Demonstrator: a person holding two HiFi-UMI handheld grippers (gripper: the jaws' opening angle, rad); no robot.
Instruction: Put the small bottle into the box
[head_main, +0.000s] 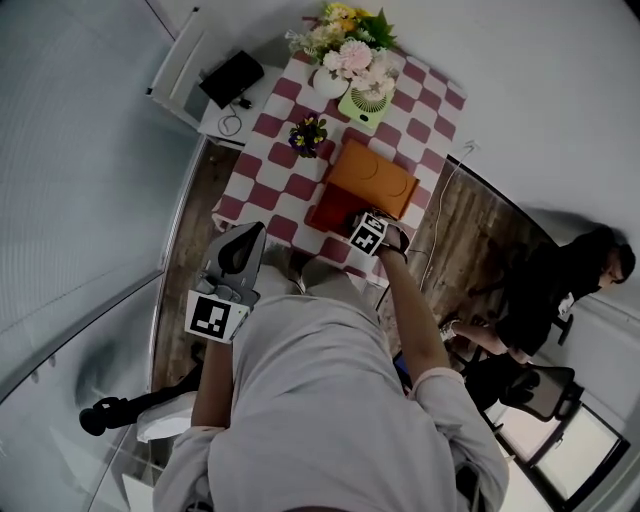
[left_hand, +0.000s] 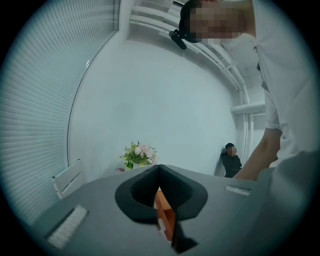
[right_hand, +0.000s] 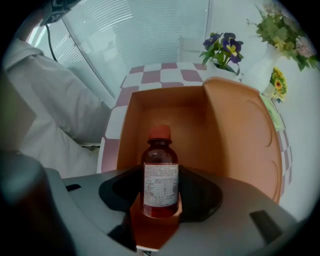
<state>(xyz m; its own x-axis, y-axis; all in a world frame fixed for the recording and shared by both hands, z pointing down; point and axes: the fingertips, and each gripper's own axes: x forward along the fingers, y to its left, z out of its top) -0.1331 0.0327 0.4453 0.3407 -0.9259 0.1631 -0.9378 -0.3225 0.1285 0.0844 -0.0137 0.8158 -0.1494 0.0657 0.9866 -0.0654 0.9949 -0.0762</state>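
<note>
The small bottle is brown with a red cap and a white label. It stands upright between the jaws of my right gripper, which is shut on it. The bottle hangs over the open orange box, whose lid leans back on the right. In the head view the right gripper hovers over the box near the table's front edge, and the bottle is hidden under it. My left gripper is held off the table at the left, pointing up toward a wall. Its jaws meet, with nothing between them.
The checkered table also carries a vase of flowers, a small green fan and a pot of purple flowers behind the box. A white shelf with a black device stands at the far left. A person sits at the right.
</note>
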